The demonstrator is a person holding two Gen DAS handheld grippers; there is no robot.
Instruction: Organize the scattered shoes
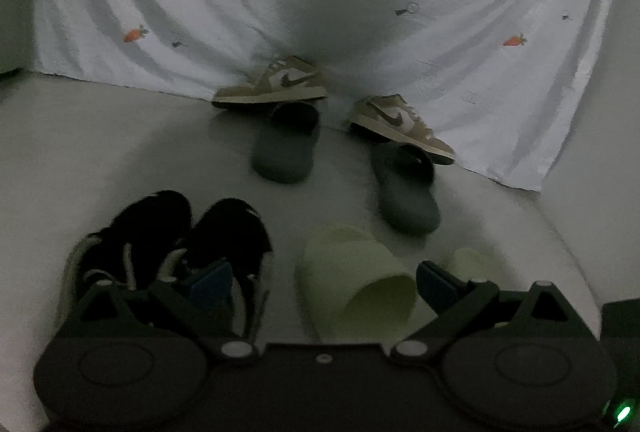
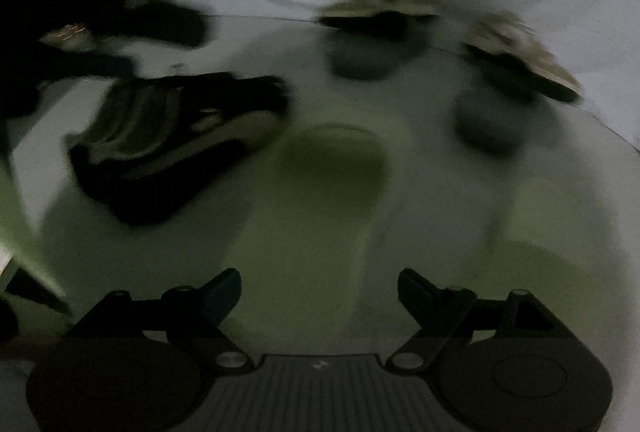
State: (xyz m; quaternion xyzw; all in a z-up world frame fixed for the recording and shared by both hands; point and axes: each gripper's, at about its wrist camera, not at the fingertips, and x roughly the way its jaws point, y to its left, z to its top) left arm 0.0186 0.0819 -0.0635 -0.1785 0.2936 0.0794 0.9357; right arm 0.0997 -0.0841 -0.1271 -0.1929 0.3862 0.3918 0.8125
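Shoes lie on a pale floor (image 1: 100, 152) in front of a hanging white sheet (image 1: 480, 12) printed with small carrots.

Status of pairs, as judged from the present layout:

1. Black sandals (image 1: 168, 252): 2 shoes lie side by side, touching, toes toward the sheet, at the near left of the floor. This pair reads as arranged.
2. Pale yellow-green slides: the nearer slide (image 1: 356, 284) lies between the fingers of the left gripper; the second slide (image 1: 468, 260) shows only partly behind that gripper's right finger. They lie near each other, and their alignment cannot be confirmed.
3. Grey slippers: the left slipper (image 1: 286, 148) and the right slipper (image 1: 406, 188) are well apart and point in differing directions. Not yet paired.
4. Tan sneakers: the left sneaker (image 1: 272, 84) and the right sneaker (image 1: 400, 124) stand at the sheet's lower edge, apart, each touching or overlapping the heel of a grey slipper. Not yet paired.

Gripper state:

- Left gripper (image 1: 320, 276): jaws spread wide, nothing pinched; the nearer slide lies loose between them.
- Right gripper (image 2: 320, 288): jaws spread wide, nothing pinched. Its view is motion-blurred; a pale slide (image 2: 332, 168) lies ahead of the fingers, not contacted.

Estimate: roughly 1 to 2 of 4 pairs are ordered; the grey slippers and tan sneakers remain.
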